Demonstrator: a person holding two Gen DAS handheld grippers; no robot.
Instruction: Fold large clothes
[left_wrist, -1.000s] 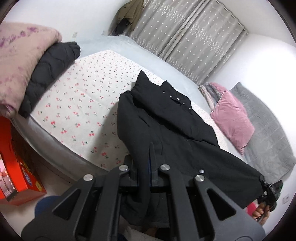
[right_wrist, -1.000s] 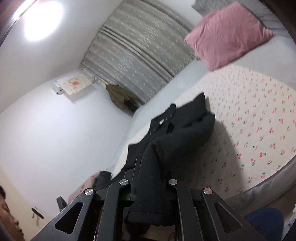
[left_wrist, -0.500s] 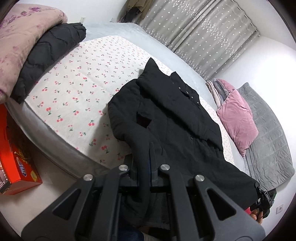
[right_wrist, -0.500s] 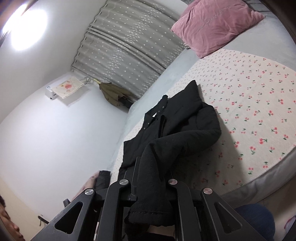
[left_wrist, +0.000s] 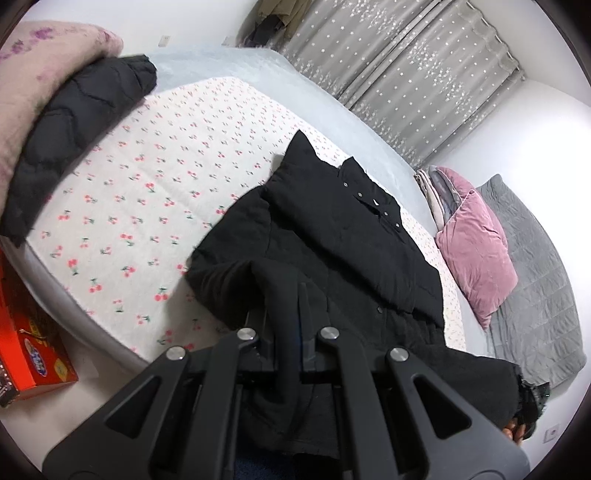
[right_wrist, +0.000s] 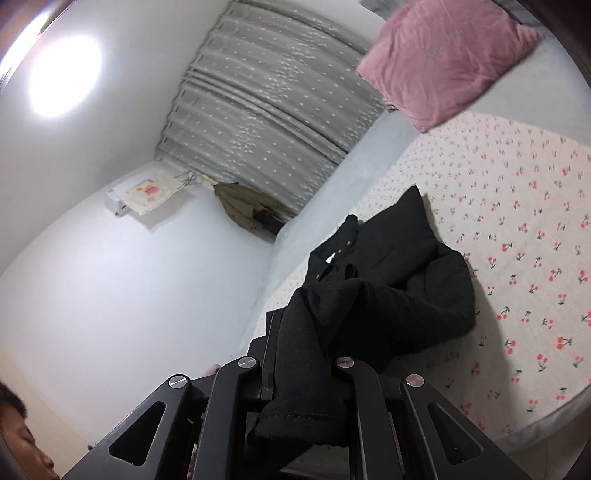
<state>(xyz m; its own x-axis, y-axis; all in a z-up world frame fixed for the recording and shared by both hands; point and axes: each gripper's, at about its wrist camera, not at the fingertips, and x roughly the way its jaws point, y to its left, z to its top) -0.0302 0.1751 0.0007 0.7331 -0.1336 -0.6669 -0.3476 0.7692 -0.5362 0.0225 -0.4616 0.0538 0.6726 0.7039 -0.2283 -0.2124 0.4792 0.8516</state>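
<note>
A large black coat (left_wrist: 343, 240) lies on the cherry-print bed sheet (left_wrist: 155, 192), collar pointing to the far side. My left gripper (left_wrist: 291, 295) is shut on the coat's hem at the near edge of the bed. My right gripper (right_wrist: 303, 339) is shut on the coat (right_wrist: 399, 280) at another hem corner, the cloth draped over its fingers. In the left wrist view the right gripper (left_wrist: 532, 402) shows at the far right, holding the stretched hem. The fingertips of both grippers are hidden by cloth.
A folded black quilted garment (left_wrist: 74, 136) and a pink floral quilt (left_wrist: 40, 81) lie at the bed's left end. A pink pillow (left_wrist: 476, 247) and grey blanket (left_wrist: 543, 280) lie at the right end. A red box (left_wrist: 29, 354) stands on the floor.
Both grippers have pushed forward over the bed with the hem. The coat's lower part has bunched up and a sleeve has folded over the body.
</note>
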